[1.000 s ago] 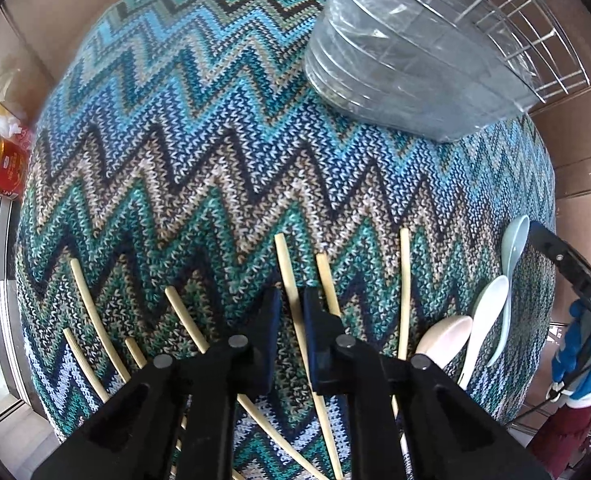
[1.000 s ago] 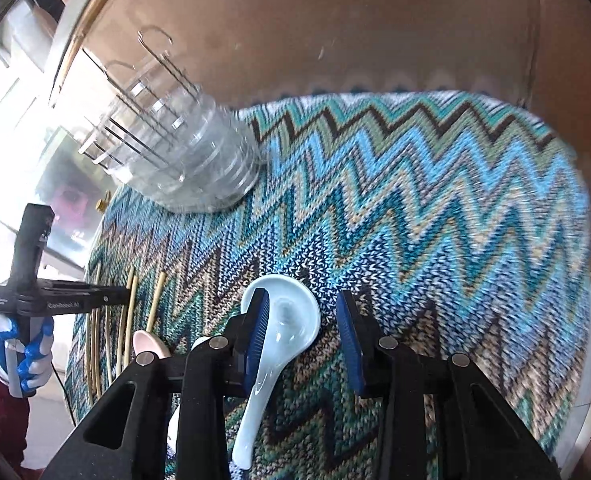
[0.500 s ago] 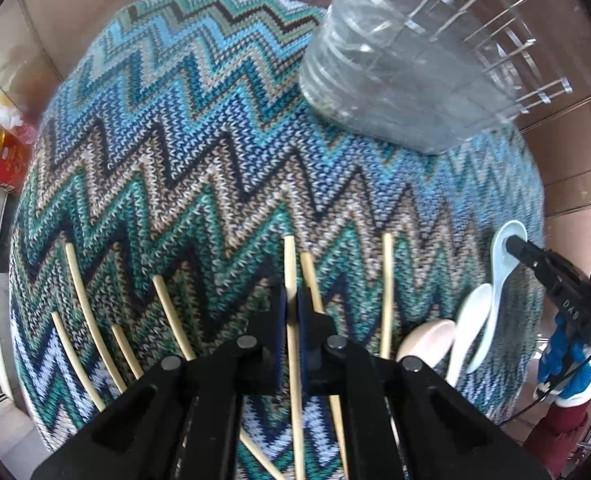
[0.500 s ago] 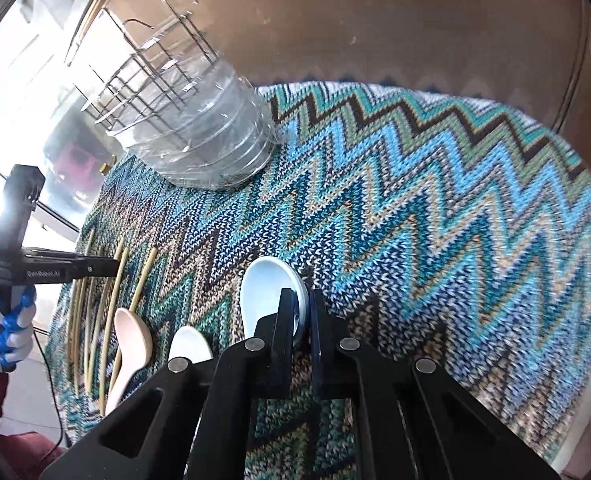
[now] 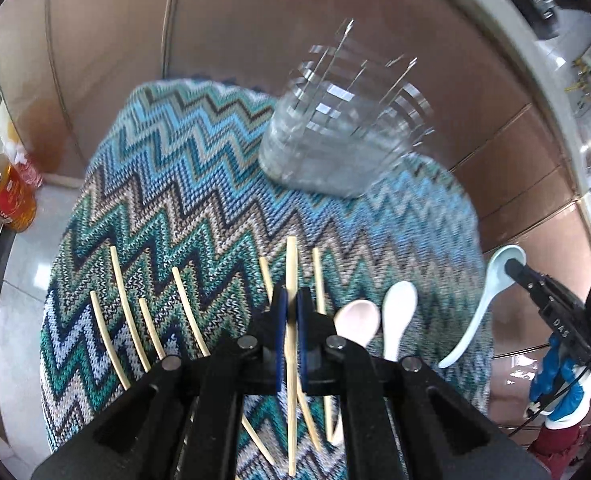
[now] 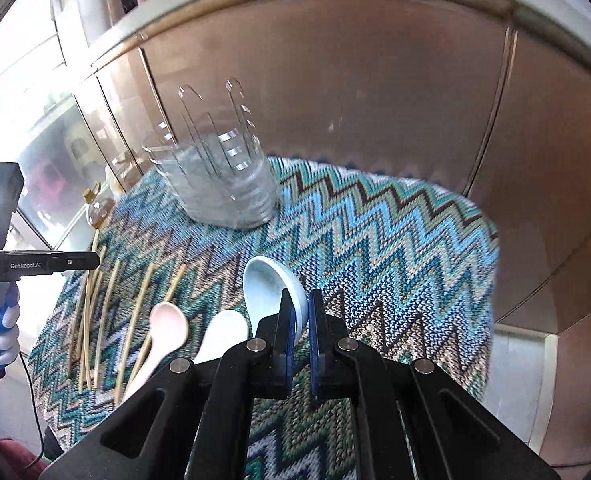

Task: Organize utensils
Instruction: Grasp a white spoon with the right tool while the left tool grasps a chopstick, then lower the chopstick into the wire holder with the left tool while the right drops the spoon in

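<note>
My left gripper (image 5: 290, 307) is shut on a pale wooden chopstick (image 5: 291, 268) and holds it above the zigzag cloth (image 5: 183, 200). Several other chopsticks (image 5: 123, 312) lie on the cloth below. My right gripper (image 6: 302, 307) is shut on a light blue soup spoon (image 6: 269, 288) at the bowl's rim and holds it lifted; it also shows in the left wrist view (image 5: 491, 280). A pink spoon (image 6: 167, 324) and a white spoon (image 6: 221, 332) lie on the cloth. A clear holder with a wire rack (image 6: 219, 184) stands at the back.
An oil bottle (image 5: 3, 196) stands on the counter left of the cloth. A brown wall panel (image 6: 335, 92) closes the back. The cloth's right half (image 6: 395, 248) holds nothing.
Both grippers closed, the left on a chopstick and the right on the blue spoon. Both then lifted their utensils up off the cloth.
</note>
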The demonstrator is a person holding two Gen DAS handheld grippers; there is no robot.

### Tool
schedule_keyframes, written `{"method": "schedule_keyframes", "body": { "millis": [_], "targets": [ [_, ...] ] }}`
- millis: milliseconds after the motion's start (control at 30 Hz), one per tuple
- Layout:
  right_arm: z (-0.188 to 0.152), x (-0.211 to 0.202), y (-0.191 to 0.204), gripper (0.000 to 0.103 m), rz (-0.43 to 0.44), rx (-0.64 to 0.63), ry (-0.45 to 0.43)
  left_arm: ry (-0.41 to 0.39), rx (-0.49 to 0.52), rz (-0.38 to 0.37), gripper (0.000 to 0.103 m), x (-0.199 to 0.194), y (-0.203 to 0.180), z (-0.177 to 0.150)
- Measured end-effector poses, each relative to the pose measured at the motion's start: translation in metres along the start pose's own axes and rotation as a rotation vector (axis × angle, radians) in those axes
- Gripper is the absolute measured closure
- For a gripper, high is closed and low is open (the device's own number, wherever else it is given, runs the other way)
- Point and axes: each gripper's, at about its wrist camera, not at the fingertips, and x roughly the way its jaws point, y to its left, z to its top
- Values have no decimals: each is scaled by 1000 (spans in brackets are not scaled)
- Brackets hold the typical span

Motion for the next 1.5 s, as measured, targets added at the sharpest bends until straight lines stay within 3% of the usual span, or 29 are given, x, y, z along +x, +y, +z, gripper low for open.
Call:
{"method": "schedule_keyframes", "body": {
  "millis": [400,733,867,1067,1500],
  "targets": [
    [29,-77,36,97,-21,18,-192,-230,44,-81,99,-95,-22,27],
    [102,-80,67,97,-22,22,-390,-562,74,-56,99,-154,-55,110],
    [135,-59,70,97,-88,15,-455,-646,58,-51,99,-145,-61,143],
    [158,-15,69,97,-168,-3,-499,-715,40,1,99,-97,-63,183],
    [133,68,67,92,-209,-2,-476,-793,164,189,97,-5,-74,175]
  ]
}}
